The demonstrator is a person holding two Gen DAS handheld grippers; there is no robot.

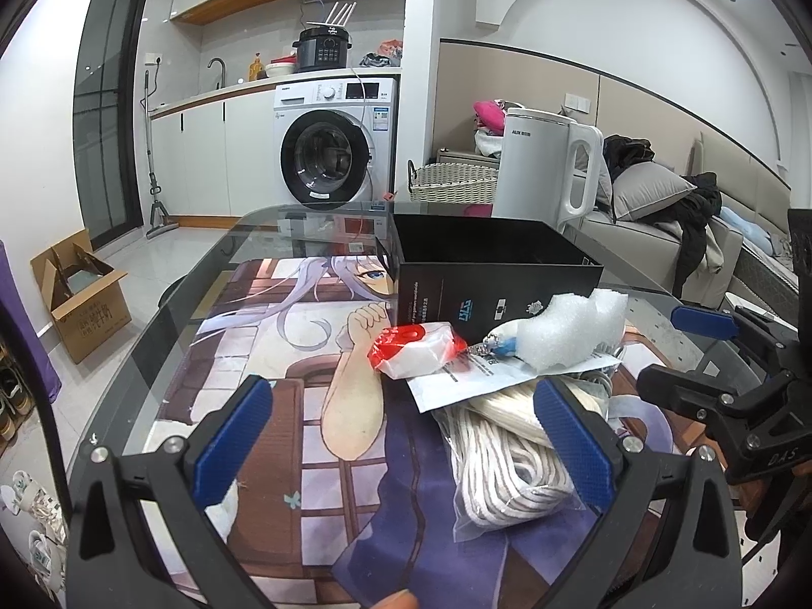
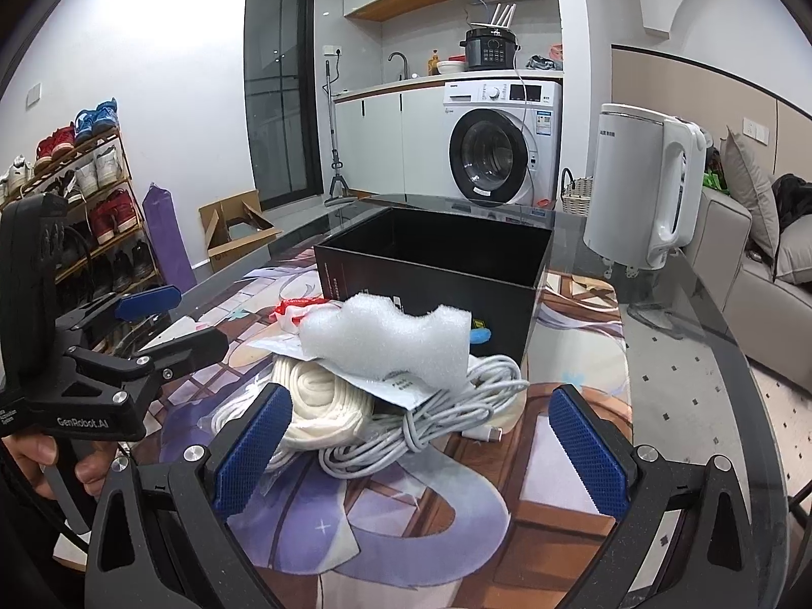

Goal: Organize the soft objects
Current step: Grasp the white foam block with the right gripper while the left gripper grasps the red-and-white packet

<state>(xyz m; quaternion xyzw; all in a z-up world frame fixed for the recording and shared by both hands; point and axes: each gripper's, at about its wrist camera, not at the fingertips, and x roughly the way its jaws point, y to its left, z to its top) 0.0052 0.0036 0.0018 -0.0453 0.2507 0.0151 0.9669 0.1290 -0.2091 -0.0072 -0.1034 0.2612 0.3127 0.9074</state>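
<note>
1. Soft objects pile: bagged white rope [image 1: 502,462], white cable [image 2: 431,426], foam piece [image 2: 391,342], red-white packet [image 1: 413,350], all just in front of black box [image 2: 436,264].
2. Left gripper [image 1: 406,436] and right gripper [image 2: 421,446]: both spread wide, holding nothing, near side of pile.
3. Black box: open top, interior dark, contents not visible.
4. White kettle [image 2: 644,182] beyond box.

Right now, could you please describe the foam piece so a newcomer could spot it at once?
Find the open black box on the glass table. In front of it lies a heap of cords; the white foam piece sits on top, the only wavy-edged, spongy block there.
</note>
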